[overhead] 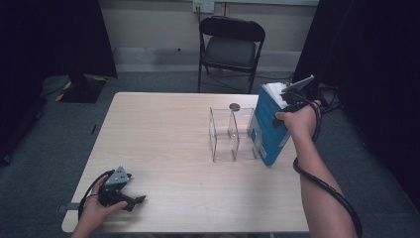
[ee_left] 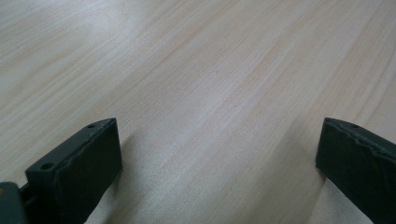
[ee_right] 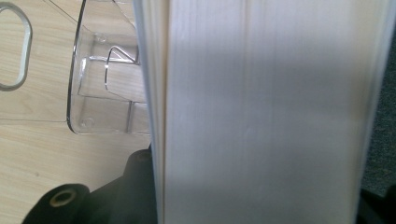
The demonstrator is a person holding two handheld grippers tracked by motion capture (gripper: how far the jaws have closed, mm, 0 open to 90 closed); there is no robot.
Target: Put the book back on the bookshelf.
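The thick blue-covered book with cream page edges (overhead: 268, 130) stands tilted at the right end of the table, its lower corner on the wood, just beside the clear acrylic divided holder (overhead: 229, 135). My right gripper (overhead: 293, 101) is clamped across its top, one black jaw on each cover; in the right gripper view the block of pages (ee_right: 261, 112) runs straight up between my jaws.

By my reckoning the lift is done and the placing is not: the book is outside the holder, leaning against its right side, and both compartments look empty (I judge it has to rise, straighten and come down into one of them).

The holder is glossy, hard-walled, with rounded corners (ee_right: 93, 93) and thin upright partitions. The book's cover looks smooth, the page edges matt and finely lined. The tabletop (ee_left: 196, 84) is pale wood-grain laminate, flat and slick-looking.

My left gripper (overhead: 130, 199) rests near the front left edge, jaws spread wide and holding nothing.
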